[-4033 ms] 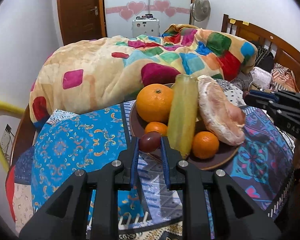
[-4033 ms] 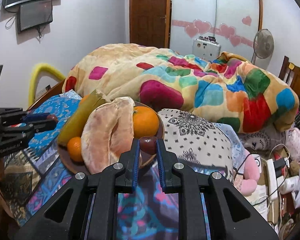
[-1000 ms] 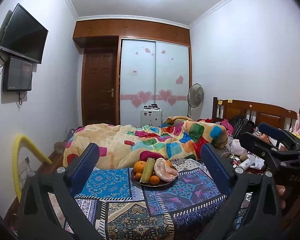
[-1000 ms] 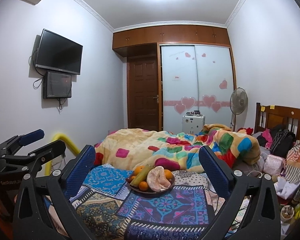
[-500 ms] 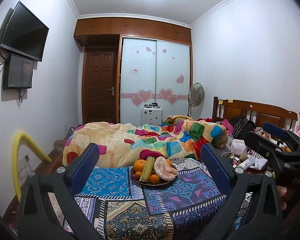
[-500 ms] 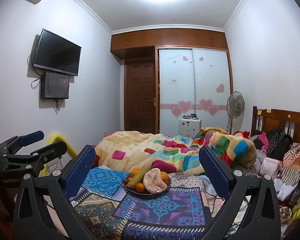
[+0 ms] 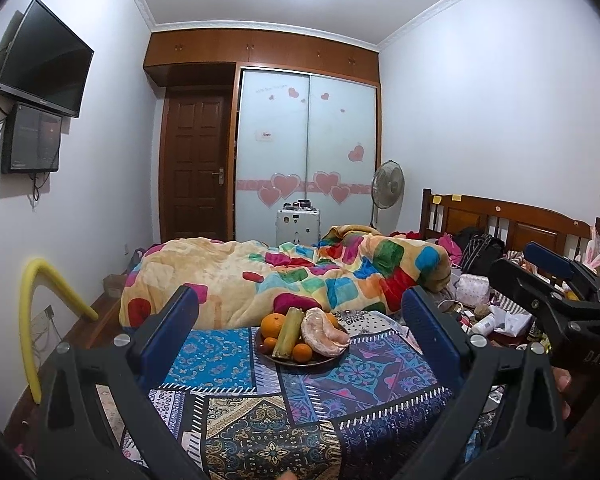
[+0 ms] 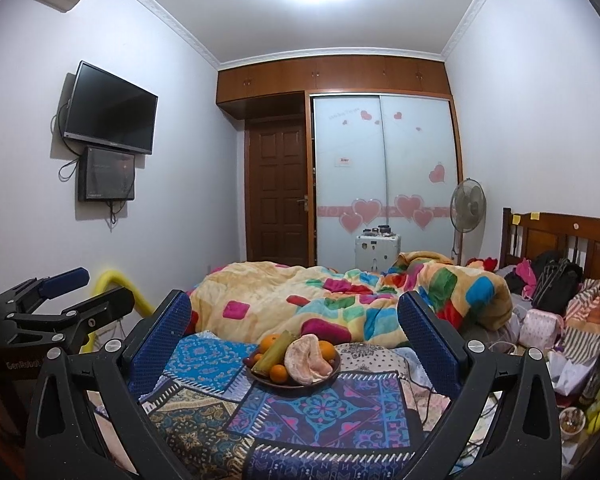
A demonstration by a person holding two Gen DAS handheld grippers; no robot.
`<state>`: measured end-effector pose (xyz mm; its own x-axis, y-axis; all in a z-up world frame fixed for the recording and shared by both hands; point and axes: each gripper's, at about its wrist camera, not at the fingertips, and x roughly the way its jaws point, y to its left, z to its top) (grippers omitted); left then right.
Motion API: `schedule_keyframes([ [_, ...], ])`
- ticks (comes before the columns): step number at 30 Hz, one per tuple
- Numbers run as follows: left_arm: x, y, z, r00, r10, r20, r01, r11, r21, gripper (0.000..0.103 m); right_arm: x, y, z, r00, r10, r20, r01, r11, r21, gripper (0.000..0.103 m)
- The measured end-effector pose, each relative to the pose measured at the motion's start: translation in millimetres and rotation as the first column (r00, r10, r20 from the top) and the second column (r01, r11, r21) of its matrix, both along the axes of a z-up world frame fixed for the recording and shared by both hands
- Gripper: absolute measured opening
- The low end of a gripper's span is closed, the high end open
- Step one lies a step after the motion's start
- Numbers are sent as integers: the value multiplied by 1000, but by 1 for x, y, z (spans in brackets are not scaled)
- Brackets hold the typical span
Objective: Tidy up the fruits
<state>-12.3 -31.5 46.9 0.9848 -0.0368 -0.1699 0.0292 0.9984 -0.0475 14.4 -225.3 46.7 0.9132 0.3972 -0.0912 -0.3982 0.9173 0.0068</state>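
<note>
Gaping wide and empty, both grippers' fingers (image 7: 176, 320) (image 8: 416, 328) frame the fruit plate (image 8: 260, 376) far ahead; patterned cloth (image 7: 340, 396) fills the gap between.

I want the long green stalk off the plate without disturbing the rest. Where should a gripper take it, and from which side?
Grip the green stalk near its raised far end, coming from above with fingers across its width. It lies slanted between the large orange and the peeled pomelo, and only its upper end stands free; lower down, small oranges crowd it on the plate. Either open gripper would probably do.
</note>
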Motion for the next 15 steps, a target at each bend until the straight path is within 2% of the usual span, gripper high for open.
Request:
schedule_keyframes([
  [15,-1,-6,-2,1000,-20,-4,20,1000,17,103,0,0,0,1000,-2,-9,2,1000,6,103],
])
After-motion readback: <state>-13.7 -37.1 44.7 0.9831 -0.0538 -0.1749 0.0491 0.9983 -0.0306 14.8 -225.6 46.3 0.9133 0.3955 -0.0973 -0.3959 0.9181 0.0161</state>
